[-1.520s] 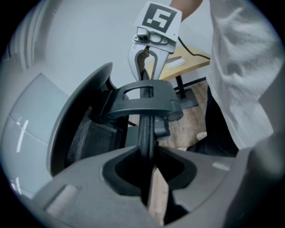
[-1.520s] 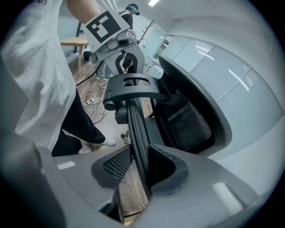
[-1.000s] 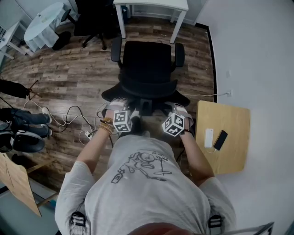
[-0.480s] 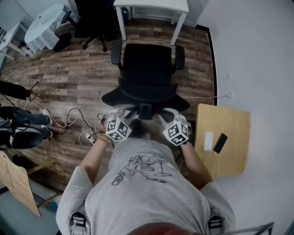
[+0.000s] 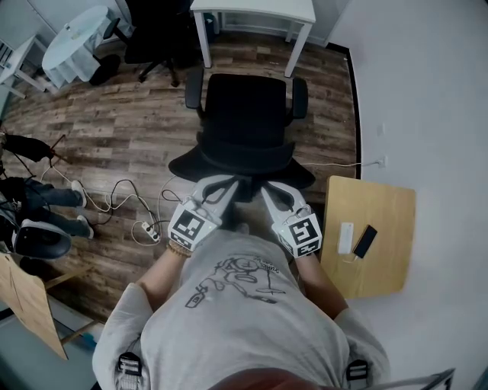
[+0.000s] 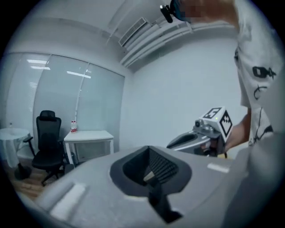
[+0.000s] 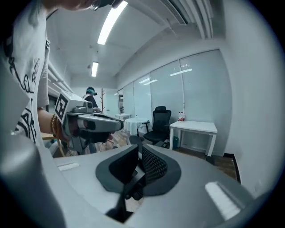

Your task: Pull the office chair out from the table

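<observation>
Nearest, both hand-held tools sit raised before the chest, noses slightly down toward the chair. The left gripper (image 5: 227, 183) is pinched fully together and the right gripper (image 5: 268, 189) is down to a thin slit, both having just been closing with nothing between them. Just past their tips the office chair (image 5: 245, 107) stands on the wood floor, backrest (image 5: 242, 158) toward the person and seat clear of the white table (image 5: 252, 7), seemingly already out. Judged weighty but free-rolling, with soft padding, so take the stiff backrest rim or an armrest (image 5: 194, 82).
</observation>
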A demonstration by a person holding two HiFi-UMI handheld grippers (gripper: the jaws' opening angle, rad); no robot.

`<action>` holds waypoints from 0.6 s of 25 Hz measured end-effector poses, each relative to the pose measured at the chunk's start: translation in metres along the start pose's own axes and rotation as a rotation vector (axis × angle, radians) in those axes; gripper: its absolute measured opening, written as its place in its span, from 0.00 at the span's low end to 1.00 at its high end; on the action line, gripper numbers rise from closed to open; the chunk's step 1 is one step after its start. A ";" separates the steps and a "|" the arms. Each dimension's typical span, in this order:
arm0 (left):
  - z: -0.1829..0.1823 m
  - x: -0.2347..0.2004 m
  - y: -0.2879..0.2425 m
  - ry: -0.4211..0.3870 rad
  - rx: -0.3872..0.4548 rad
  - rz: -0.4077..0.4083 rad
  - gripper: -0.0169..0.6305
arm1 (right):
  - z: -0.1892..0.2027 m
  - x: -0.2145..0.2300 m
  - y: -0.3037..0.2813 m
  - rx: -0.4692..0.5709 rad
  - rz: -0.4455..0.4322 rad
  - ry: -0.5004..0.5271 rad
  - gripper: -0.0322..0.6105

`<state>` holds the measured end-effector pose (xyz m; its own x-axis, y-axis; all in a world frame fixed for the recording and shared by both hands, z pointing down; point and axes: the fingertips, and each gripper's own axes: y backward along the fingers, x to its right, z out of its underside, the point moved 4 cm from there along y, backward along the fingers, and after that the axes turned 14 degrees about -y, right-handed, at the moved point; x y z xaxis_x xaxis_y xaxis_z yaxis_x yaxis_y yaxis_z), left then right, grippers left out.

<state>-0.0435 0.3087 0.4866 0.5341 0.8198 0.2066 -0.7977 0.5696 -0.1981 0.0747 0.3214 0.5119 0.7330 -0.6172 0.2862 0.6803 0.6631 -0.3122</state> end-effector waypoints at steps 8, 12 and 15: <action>-0.049 0.006 0.006 0.040 0.131 -0.023 0.03 | -0.038 -0.025 0.022 0.130 -0.072 -0.073 0.06; -0.068 0.017 0.006 0.064 0.184 -0.023 0.03 | -0.049 -0.034 0.032 0.177 -0.091 -0.103 0.06; -0.077 0.022 0.007 0.084 0.211 -0.011 0.03 | -0.057 -0.039 0.039 0.203 -0.097 -0.100 0.06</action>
<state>-0.0154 0.3352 0.4163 0.5577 0.8205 0.1251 -0.8277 0.5610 0.0105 0.0725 0.3471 0.4371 0.6542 -0.6434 0.3975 0.7265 0.6807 -0.0939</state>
